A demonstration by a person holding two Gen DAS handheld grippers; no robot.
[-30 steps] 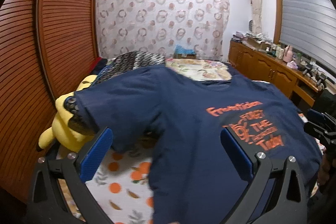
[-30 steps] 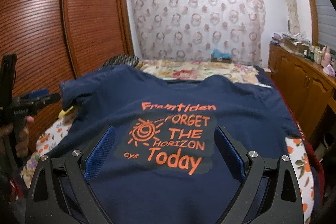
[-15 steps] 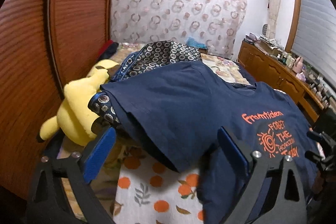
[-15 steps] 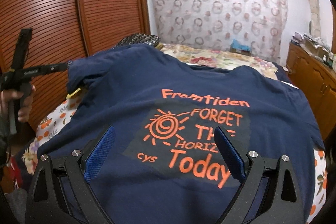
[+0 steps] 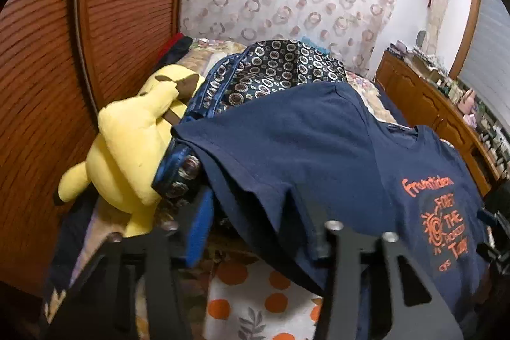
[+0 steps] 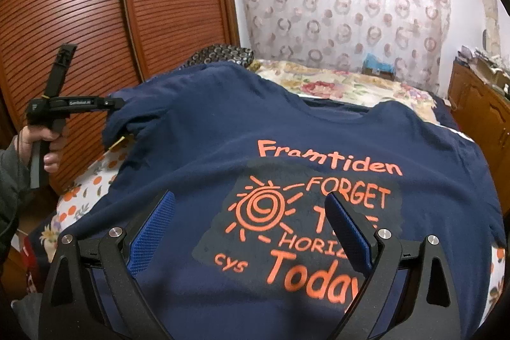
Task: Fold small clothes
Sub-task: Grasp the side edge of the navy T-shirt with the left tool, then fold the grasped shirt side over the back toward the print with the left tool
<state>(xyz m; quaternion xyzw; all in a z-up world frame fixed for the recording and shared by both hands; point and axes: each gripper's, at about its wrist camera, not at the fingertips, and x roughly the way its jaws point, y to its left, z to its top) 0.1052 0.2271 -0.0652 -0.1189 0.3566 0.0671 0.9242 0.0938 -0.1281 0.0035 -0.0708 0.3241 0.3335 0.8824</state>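
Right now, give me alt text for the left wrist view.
The left gripper straddles the sleeve hem of a navy T-shirt with orange lettering, spread on a bed; a yellow plush toy lies to its left.

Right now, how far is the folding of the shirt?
Done: the T-shirt lies spread, print up, unfolded. In hand: the left gripper straddles its sleeve, jaws apart; the right gripper hangs open over the print. Left: every fold.
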